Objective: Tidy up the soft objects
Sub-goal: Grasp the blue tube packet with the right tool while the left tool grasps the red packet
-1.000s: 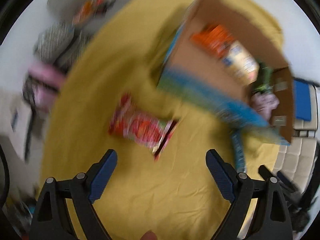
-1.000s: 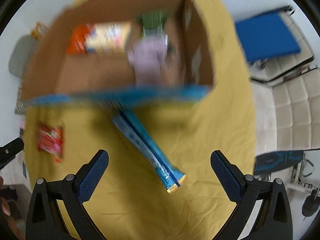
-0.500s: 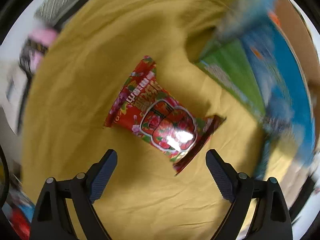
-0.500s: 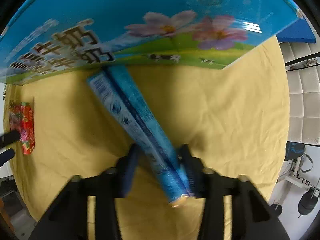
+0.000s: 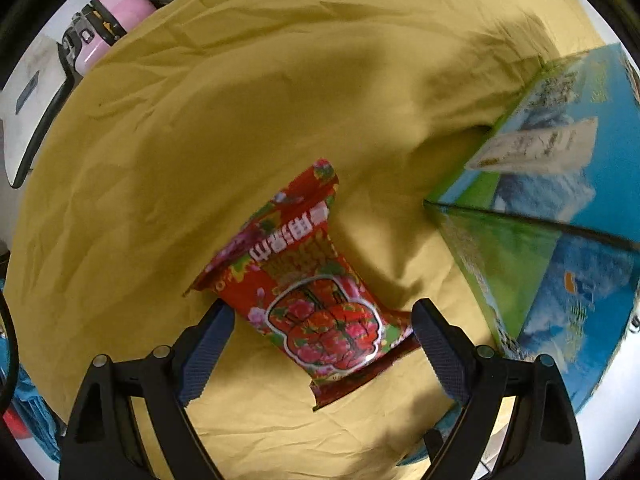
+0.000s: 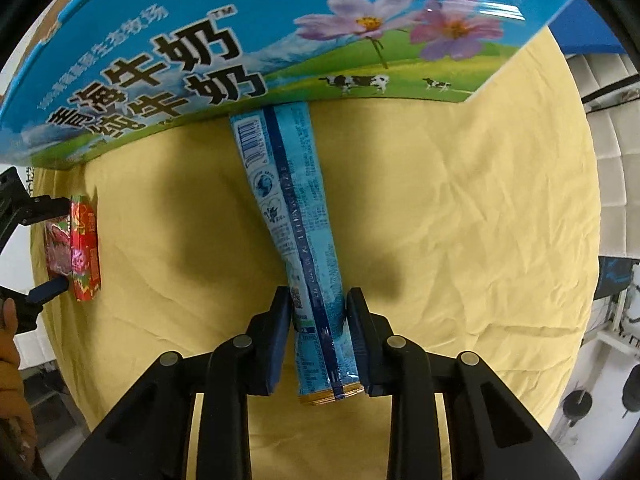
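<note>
A red flowered snack packet (image 5: 316,296) lies on the yellow cloth (image 5: 200,120). My left gripper (image 5: 322,322) is open, with its jaws on either side of the packet's near end. A long blue tube-shaped packet (image 6: 298,232) lies on the cloth with its far end under the edge of the blue milk carton box (image 6: 260,40). My right gripper (image 6: 318,312) is shut on the blue packet's near end. The red packet (image 6: 82,256) and the left gripper (image 6: 50,248) also show at the left of the right wrist view.
The blue and green box (image 5: 560,220) stands close to the right of the left gripper. A pink bottle (image 5: 112,12) and a white device (image 5: 32,92) sit beyond the cloth at the far left. White cushioned seating (image 6: 608,120) is on the right.
My left gripper has moved down over the red packet, which now lies between its jaws. My right gripper has closed on the blue packet's near end and holds it.
</note>
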A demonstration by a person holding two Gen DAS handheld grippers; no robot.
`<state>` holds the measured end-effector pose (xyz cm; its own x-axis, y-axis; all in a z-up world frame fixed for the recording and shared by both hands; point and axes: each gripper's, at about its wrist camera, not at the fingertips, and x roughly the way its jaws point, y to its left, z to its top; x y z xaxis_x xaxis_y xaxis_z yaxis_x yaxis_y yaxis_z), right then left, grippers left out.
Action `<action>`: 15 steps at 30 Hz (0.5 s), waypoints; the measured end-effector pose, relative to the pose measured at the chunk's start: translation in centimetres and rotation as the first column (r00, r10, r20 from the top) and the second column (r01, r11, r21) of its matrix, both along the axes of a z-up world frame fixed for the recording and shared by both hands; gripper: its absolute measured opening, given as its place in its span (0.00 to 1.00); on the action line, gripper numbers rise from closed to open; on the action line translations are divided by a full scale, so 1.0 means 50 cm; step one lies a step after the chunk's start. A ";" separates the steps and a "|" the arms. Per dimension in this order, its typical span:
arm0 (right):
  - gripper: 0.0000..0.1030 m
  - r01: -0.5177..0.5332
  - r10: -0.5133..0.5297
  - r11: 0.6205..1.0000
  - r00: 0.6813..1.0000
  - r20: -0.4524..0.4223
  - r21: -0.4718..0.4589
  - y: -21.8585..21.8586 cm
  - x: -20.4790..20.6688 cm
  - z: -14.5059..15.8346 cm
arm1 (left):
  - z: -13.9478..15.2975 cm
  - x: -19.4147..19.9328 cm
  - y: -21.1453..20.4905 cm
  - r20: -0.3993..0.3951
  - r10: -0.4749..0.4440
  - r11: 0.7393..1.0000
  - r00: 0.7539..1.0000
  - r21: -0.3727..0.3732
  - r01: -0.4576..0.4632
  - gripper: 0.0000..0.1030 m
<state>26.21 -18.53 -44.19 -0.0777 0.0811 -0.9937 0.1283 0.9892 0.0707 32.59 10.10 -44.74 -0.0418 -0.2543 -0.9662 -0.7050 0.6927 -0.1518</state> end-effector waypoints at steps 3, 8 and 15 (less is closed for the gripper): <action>0.30 -0.008 0.008 1.000 1.000 -0.006 -0.001 -0.012 0.007 -0.002 | -0.020 0.004 0.008 -0.023 0.001 1.000 1.000 0.011 -0.001 0.87; 0.25 -0.036 0.037 0.999 0.998 -0.049 0.009 -0.014 0.022 -0.020 | -0.007 0.010 -0.001 0.003 -0.178 0.979 0.984 0.098 0.177 0.57; 0.24 -0.105 0.113 0.992 0.985 -0.131 0.068 -0.002 -0.024 -0.023 | 0.008 -0.071 -0.120 -0.041 -0.561 0.816 0.827 0.142 0.561 0.43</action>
